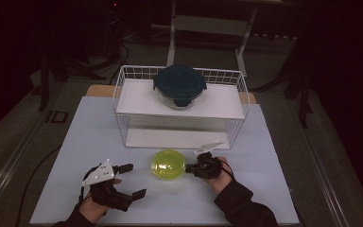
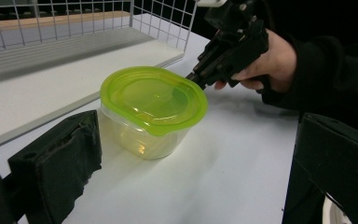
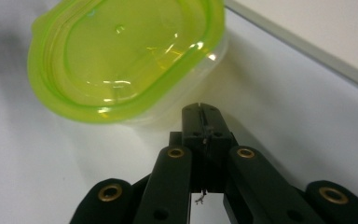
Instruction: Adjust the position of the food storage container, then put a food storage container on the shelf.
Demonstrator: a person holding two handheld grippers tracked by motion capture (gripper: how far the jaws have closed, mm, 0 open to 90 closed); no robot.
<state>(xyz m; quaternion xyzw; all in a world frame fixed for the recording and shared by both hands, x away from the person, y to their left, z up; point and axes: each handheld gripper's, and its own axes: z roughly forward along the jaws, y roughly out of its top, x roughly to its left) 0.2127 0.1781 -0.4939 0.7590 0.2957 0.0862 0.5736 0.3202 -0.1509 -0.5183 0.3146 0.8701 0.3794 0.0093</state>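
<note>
Pressed-together jaws of the right gripper [image 3: 200, 109] are seen beside the green-lidded tub [image 3: 126, 60], centre frame; light, slippery plastic, best taken at the rim. Left gripper [image 1: 127, 180] stands spread.

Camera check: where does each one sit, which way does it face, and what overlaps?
High view: above the person's side, facing forward and down on the table; forearms and both hand-held grippers show.
Left gripper view: on the left hand-held gripper, open jaws toward the green-lidded container; right hand beyond.
Right gripper view: on the right hand-held gripper, shut jaws.
All three share the container.
</note>
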